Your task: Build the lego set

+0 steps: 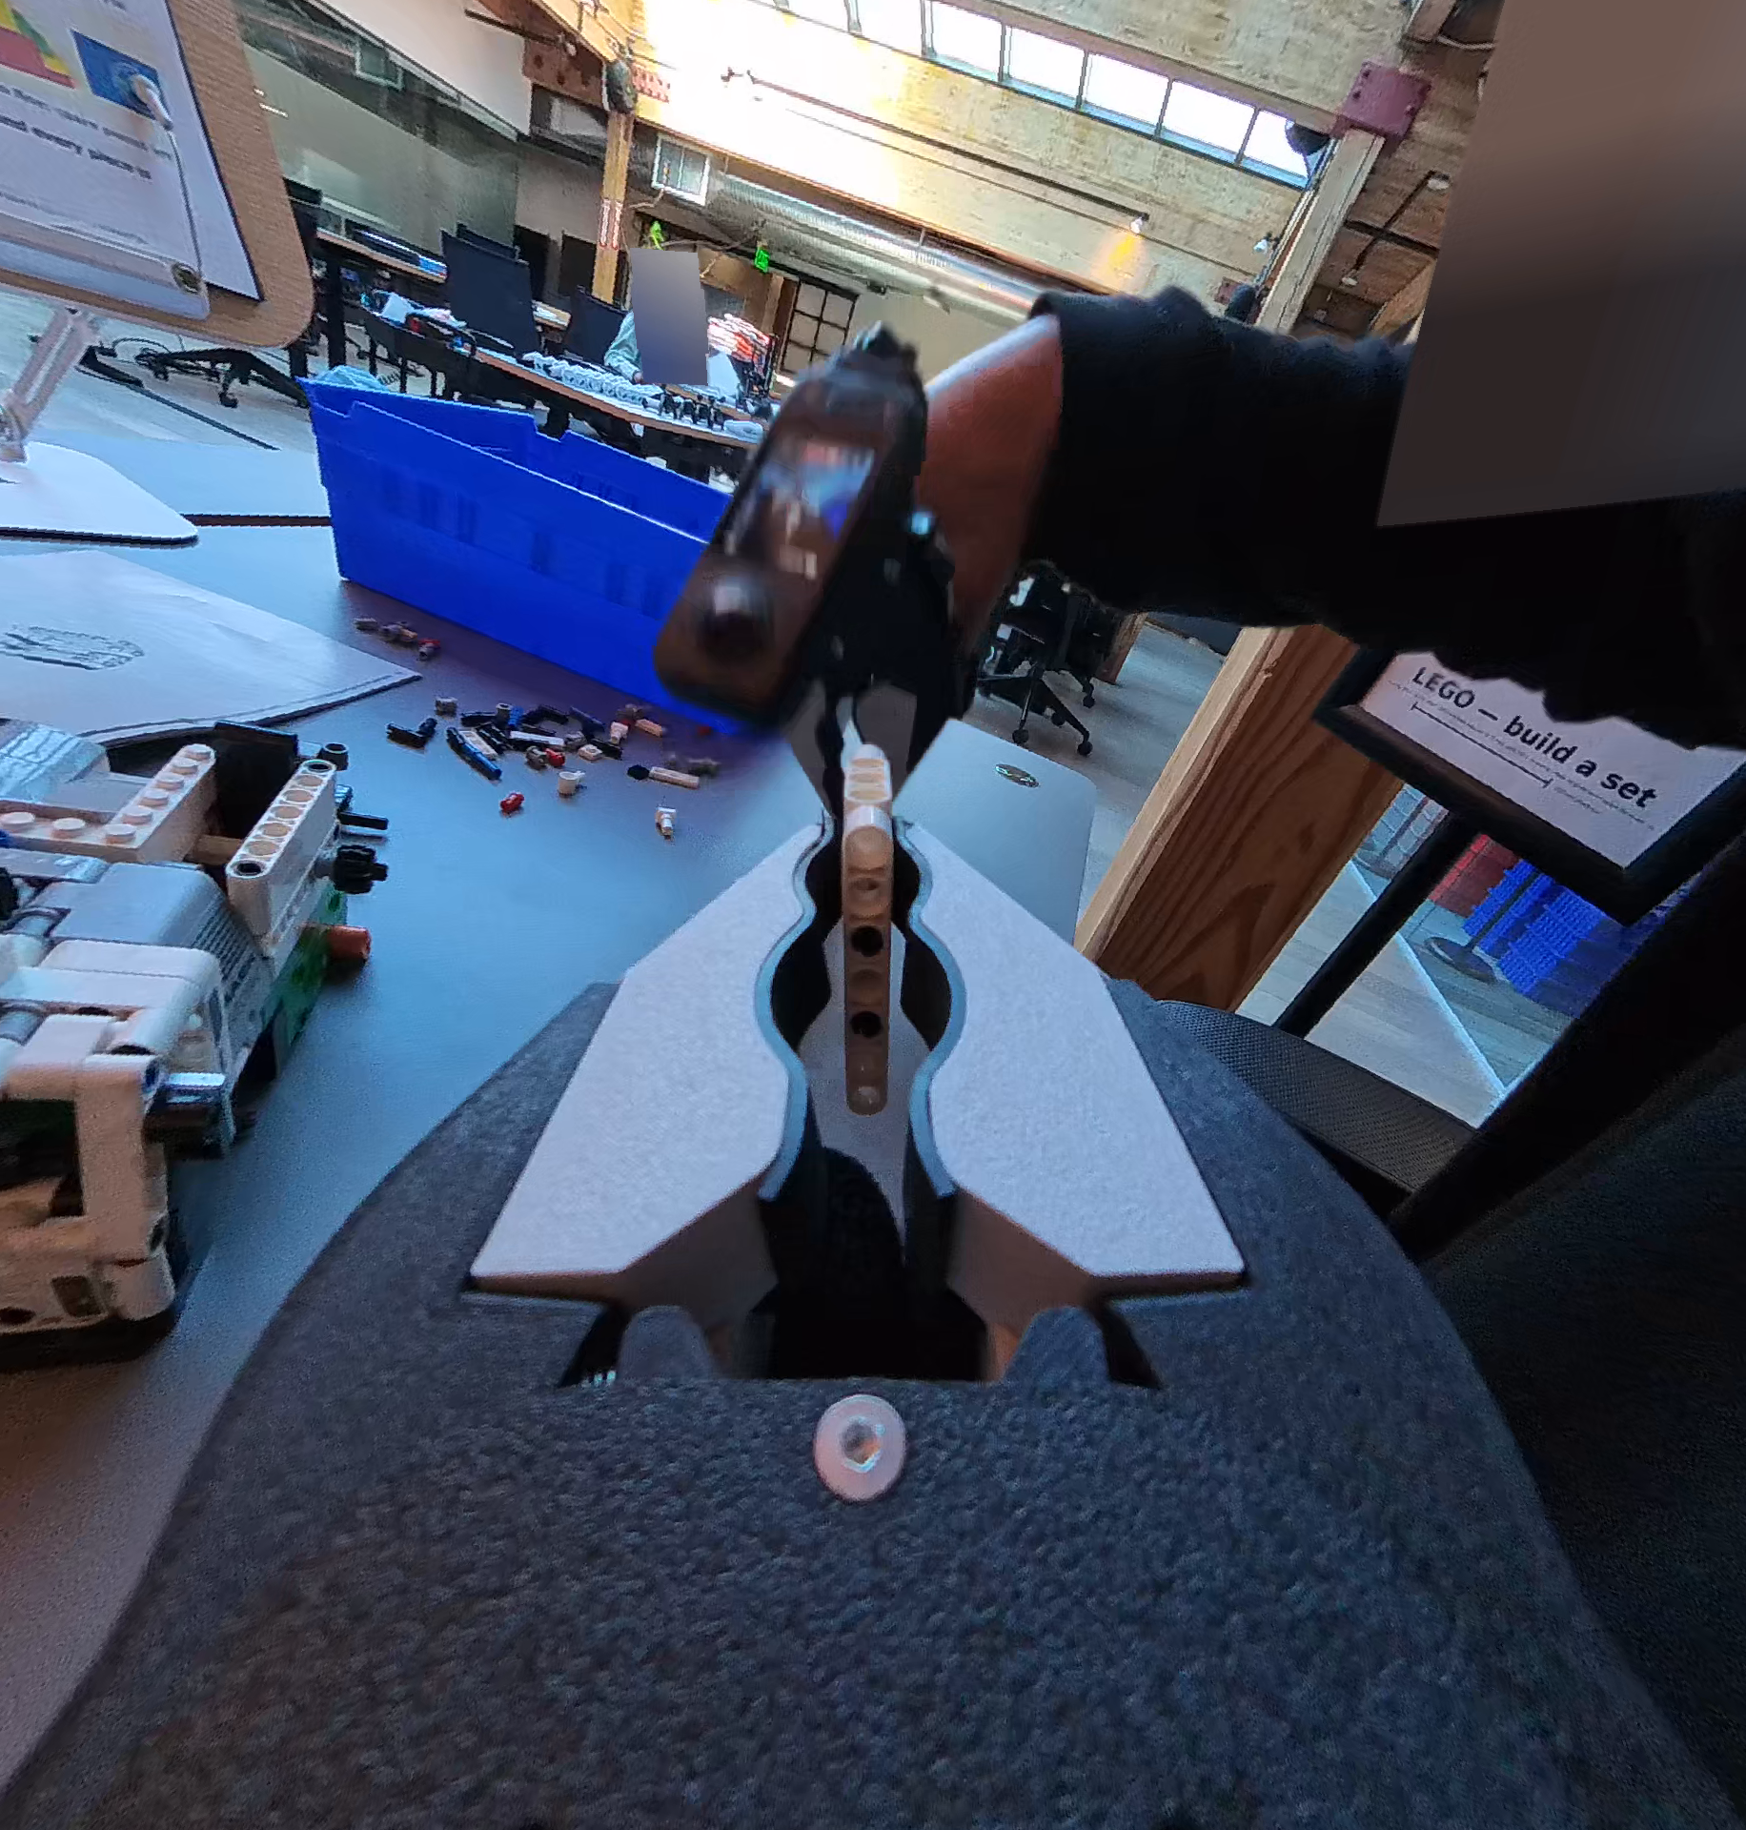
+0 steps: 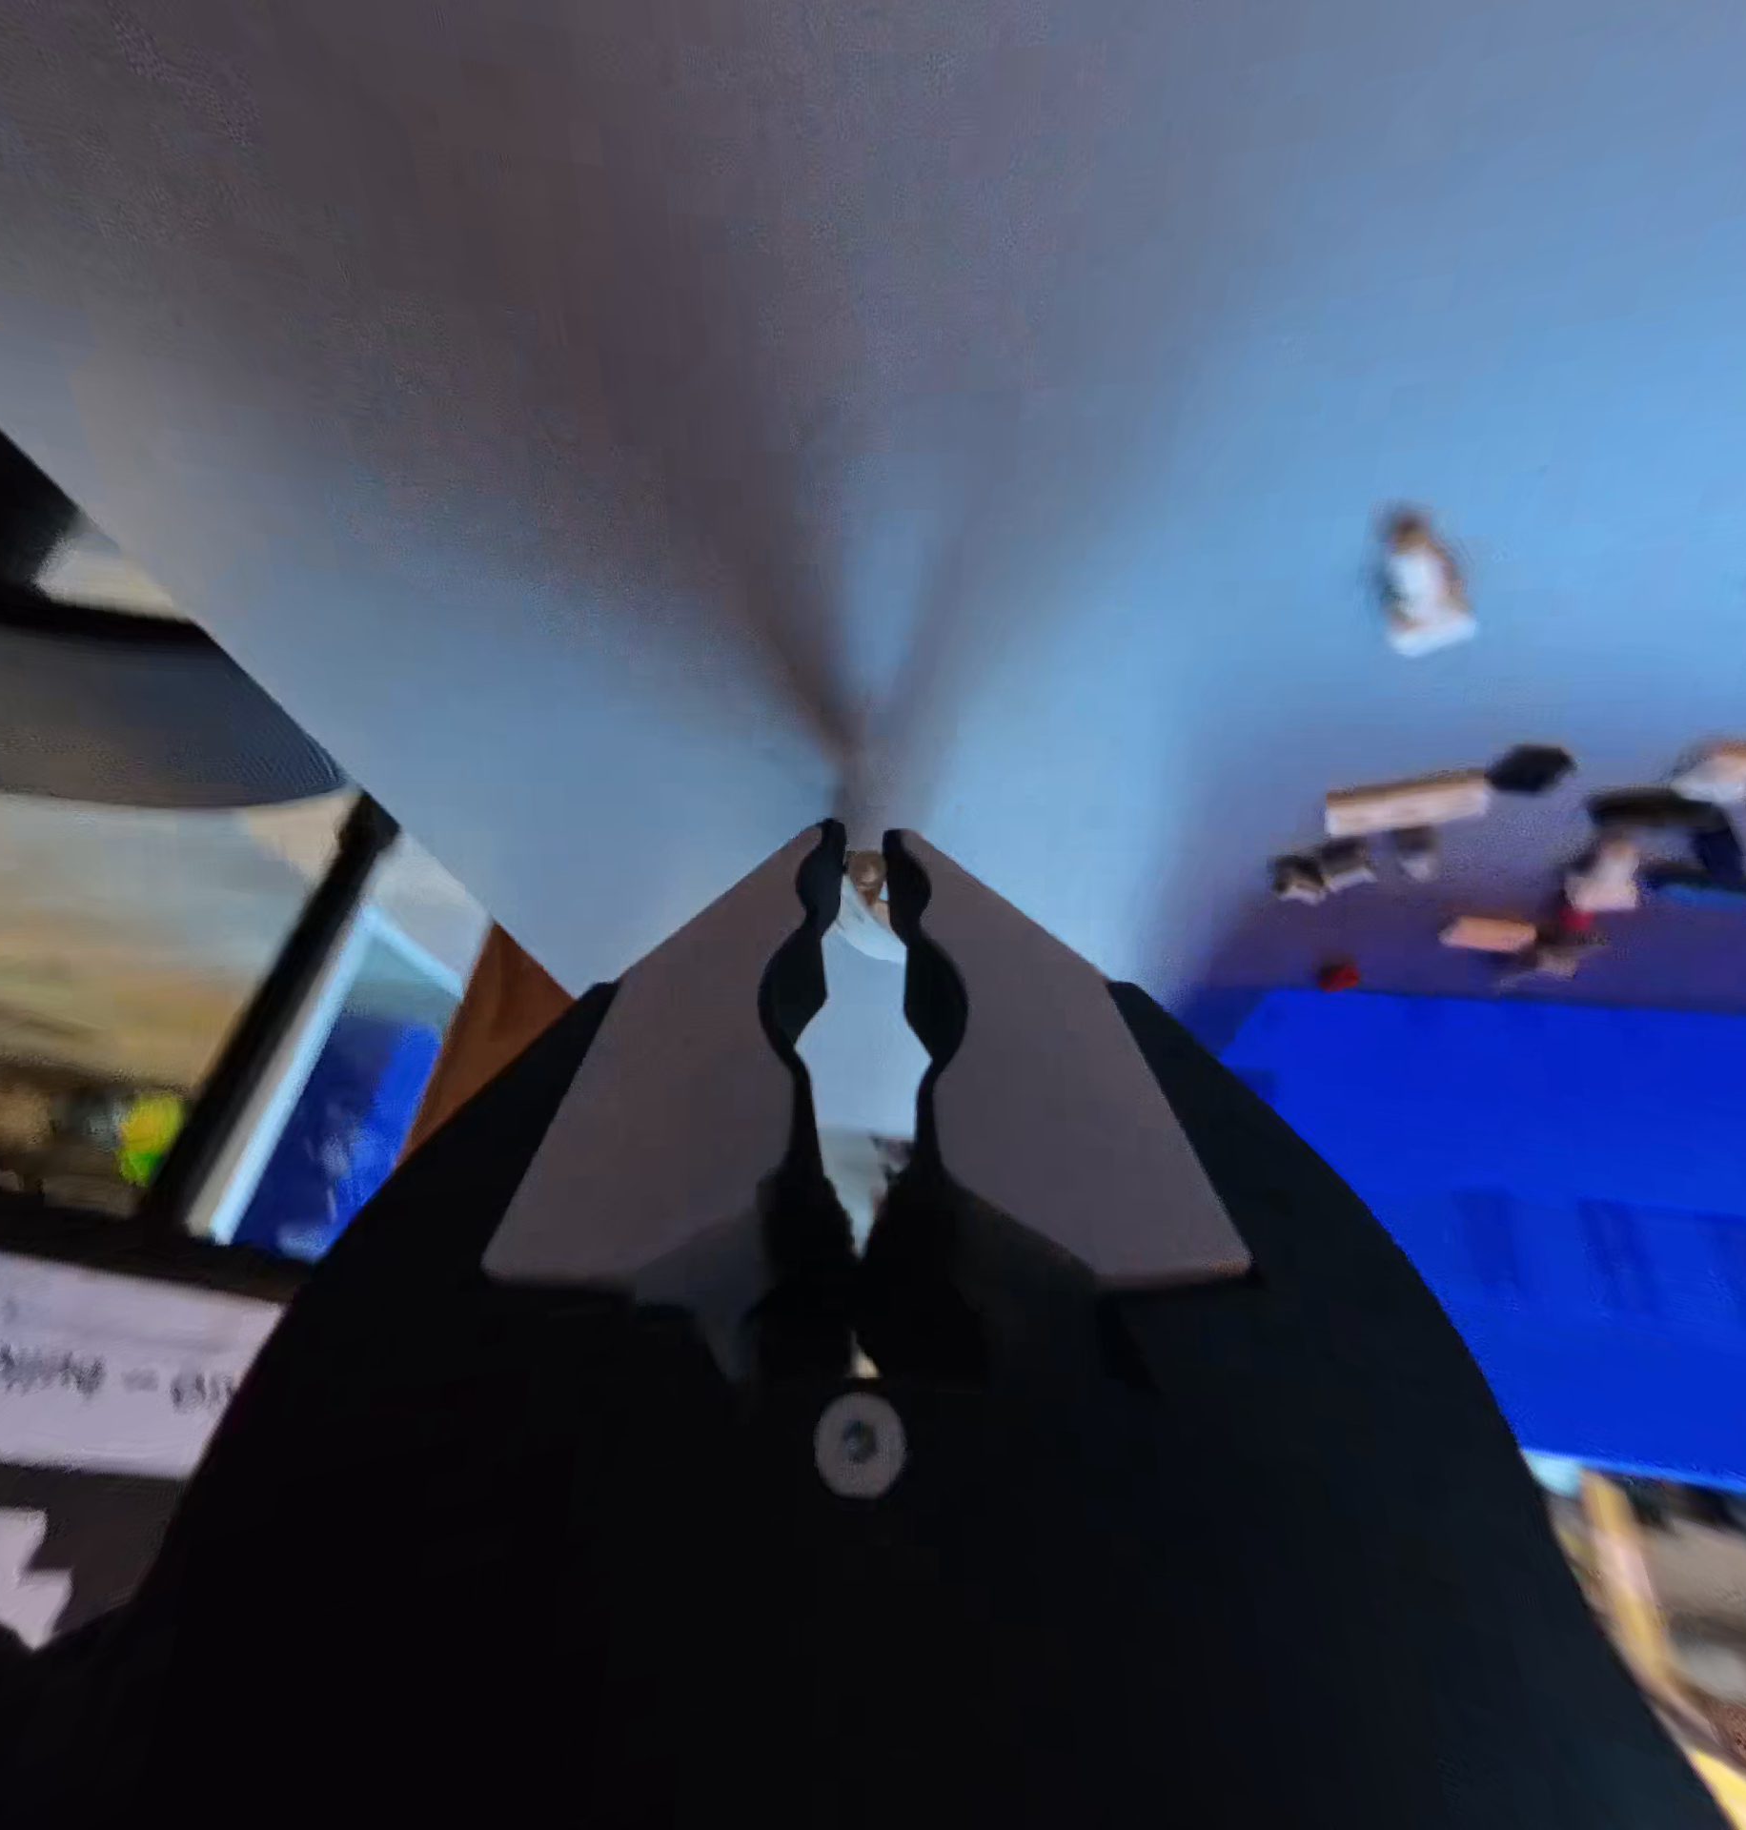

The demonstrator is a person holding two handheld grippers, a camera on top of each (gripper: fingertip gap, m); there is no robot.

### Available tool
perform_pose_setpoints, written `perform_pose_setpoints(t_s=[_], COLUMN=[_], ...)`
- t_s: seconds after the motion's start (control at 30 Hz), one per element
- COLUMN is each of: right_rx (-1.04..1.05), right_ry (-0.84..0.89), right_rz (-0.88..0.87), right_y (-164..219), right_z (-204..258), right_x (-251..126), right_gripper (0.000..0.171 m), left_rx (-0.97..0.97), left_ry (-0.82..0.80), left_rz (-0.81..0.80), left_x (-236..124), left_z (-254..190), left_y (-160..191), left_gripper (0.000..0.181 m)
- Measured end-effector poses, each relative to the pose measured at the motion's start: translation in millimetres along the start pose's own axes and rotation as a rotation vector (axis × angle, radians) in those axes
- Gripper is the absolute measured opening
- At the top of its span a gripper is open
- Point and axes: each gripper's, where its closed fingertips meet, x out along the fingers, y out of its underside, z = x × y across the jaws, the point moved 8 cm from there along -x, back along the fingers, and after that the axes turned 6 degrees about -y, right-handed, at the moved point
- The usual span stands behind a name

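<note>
In the left wrist view my left gripper (image 1: 864,827) is shut on a white Technic beam (image 1: 867,891) with a row of holes, held upright along the fingers above the grey table (image 1: 513,891). My right gripper (image 1: 864,738) comes down from above, blurred, and its fingertips close on the beam's far end. In the right wrist view my right gripper (image 2: 861,842) points down at the table (image 2: 552,396), jaws nearly together on a small tan and white end (image 2: 865,876) at the tips, which I take for the beam's end. A partly built white vehicle model (image 1: 107,990) stands at the left.
Several loose small pieces (image 1: 552,743) lie in front of a blue bin (image 1: 513,555); both show blurred in the right wrist view, pieces (image 2: 1542,832) and bin (image 2: 1542,1188). An instruction sheet on a stand (image 1: 87,149), a cardboard sheet (image 1: 156,634) and a wooden post (image 1: 1235,822) surround the table.
</note>
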Motion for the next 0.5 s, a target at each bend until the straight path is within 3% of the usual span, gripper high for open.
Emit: perform_pose_setpoints(t_s=[0.13, 0.27, 0.33, 0.43, 0.5], right_rx=[0.312, 0.587, 0.628, 0.683, 0.749], right_ry=[0.066, 0.077, 0.136, 0.096, 0.103], right_rz=[-0.535, -1.040, -1.163, -1.317, -1.387], right_y=[39, 62, 54, 34, 26], right_z=[-5, 24, 40, 61, 69], right_x=[-34, -21, -5, 12, 17], right_gripper=[0.014, 0.021, 0.024, 0.024, 0.033], left_rx=[-0.012, -0.037, -0.045, -0.040, -0.029], left_ry=[0.018, 0.041, 0.053, 0.063, 0.062], left_rz=[0.016, 0.030, 0.036, 0.048, 0.060], left_x=[3, 8, 11, 17, 19], left_z=[-2, -3, -4, -3, -2], left_y=[1, 1, 0, -2, -3], left_gripper=[0.006, 0.006, 0.006, 0.006, 0.006])
